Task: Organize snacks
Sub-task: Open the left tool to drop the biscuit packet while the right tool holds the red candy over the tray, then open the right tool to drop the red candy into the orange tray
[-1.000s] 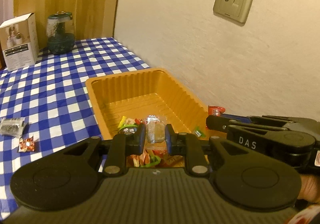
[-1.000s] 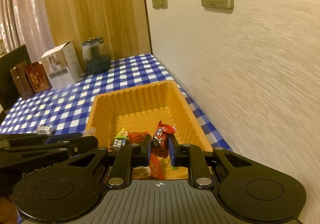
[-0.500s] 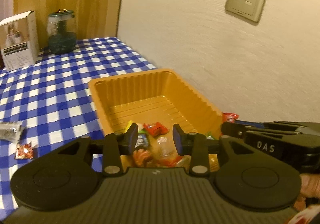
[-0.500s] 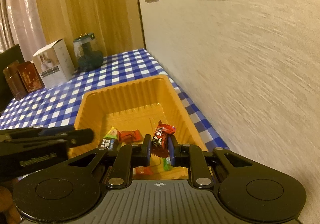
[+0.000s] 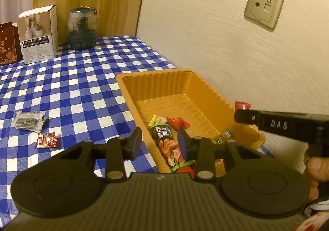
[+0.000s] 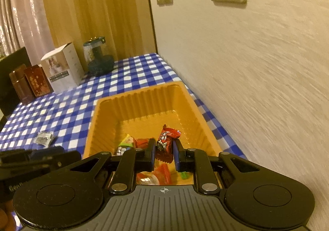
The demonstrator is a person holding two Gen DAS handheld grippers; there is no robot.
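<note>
An orange plastic tray (image 5: 156, 73) sits on the blue checked cloth against the wall, with several wrapped snacks in its near end. Among them are a black sausage packet (image 5: 164, 138) and a red candy (image 5: 176, 122). My left gripper (image 5: 159, 138) is open above the tray's near left rim, nothing between its pads. My right gripper (image 6: 164, 146) is shut on a red candy packet (image 6: 165, 142) and hangs over the tray (image 6: 144, 90). In the left wrist view it reaches in from the right (image 5: 240, 114). A silver packet (image 5: 28, 121) and a small red-and-white candy (image 5: 46, 140) lie on the cloth at the left.
At the back of the table stand a white box (image 5: 38, 33), a green glass jar (image 5: 82, 27) and a dark red box (image 5: 7, 43). The wall with its sockets runs close along the tray's right side. A hand (image 5: 316, 167) holds the right gripper.
My left gripper opened and the clear-wrapped snack it held dropped into the tray. It then shifted left toward the tray's rim. The right gripper kept its red candy.
</note>
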